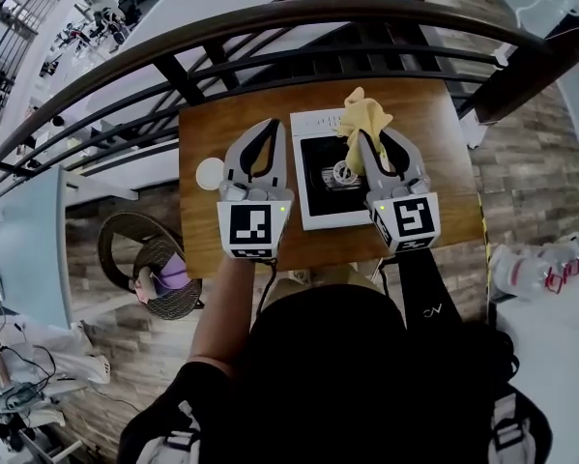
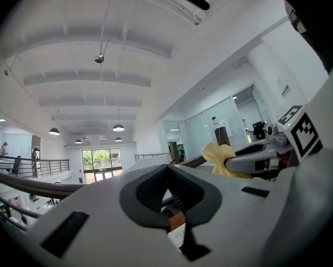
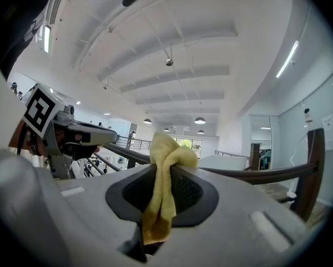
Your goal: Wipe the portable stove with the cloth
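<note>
Wood-topped and small, the table point(image 1: 207, 124) sits mid-frame in the head view against a dark curved railing point(image 1: 270, 13). On it lies the white portable stove point(image 1: 313, 129), its long axis running from the upper to the lower part of the frame, with a black burner well at its centre. The right gripper point(image 1: 376, 135) has its jaws clamped on a bunched yellow cloth point(image 1: 360, 114), which sticks up past the tips and trails down between the pads in the right gripper view. In the frame the cloth sits over the stove's upper right corner, so the stove lies just left of and below the right gripper. Both gripper views look toward the ceiling, so I judge the jaws tilted upward (the cloth looks held off the stove, though contact cannot be confirmed). The left gripper point(image 1: 273, 126) is closed on nothing, tips together, just left of the stove, with a small white round object point(image 1: 210, 173) further left. The right one is nearer; the coming move probably calls for tipping it down and leftward onto the stove top.
</note>
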`<move>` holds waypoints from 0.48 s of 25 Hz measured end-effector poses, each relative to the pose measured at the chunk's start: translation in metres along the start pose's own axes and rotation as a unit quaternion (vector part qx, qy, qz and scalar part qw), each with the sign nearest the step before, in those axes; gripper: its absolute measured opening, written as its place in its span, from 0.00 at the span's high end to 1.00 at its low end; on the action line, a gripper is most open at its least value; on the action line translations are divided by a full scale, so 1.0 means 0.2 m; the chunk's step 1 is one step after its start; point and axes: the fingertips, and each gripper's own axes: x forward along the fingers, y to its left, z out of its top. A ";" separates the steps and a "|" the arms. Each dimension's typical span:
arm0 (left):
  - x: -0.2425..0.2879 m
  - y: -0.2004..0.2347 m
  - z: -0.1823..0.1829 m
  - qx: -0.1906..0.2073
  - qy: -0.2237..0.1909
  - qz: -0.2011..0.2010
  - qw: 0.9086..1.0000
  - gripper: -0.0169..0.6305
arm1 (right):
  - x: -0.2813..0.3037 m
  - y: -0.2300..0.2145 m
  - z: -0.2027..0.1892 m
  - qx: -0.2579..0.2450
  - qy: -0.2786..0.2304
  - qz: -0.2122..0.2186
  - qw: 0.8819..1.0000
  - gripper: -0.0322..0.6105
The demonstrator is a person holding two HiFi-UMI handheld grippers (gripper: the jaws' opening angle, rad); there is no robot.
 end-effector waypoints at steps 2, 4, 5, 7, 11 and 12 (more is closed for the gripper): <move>0.00 -0.01 0.00 0.001 0.000 -0.002 1.000 0.96 | 0.00 -0.01 0.00 -0.003 0.001 -0.003 1.000 0.84; 0.01 -0.01 0.00 0.001 0.000 -0.002 1.000 0.96 | 0.00 -0.01 0.00 -0.008 0.003 -0.006 1.000 0.84; 0.01 -0.01 0.00 0.002 0.000 -0.002 1.000 0.96 | 0.01 -0.01 0.00 -0.010 0.003 -0.006 1.000 0.84; 0.01 0.00 -0.01 0.002 0.000 -0.001 1.000 0.96 | 0.01 0.00 0.00 -0.015 0.004 -0.007 1.000 0.84; 0.00 0.01 -0.01 0.004 -0.001 0.003 1.000 0.96 | 0.01 0.00 0.00 -0.022 0.004 -0.006 1.000 0.84; 0.00 0.01 -0.01 0.006 -0.001 0.004 1.000 0.96 | 0.01 0.00 0.00 -0.022 0.004 -0.007 1.000 0.84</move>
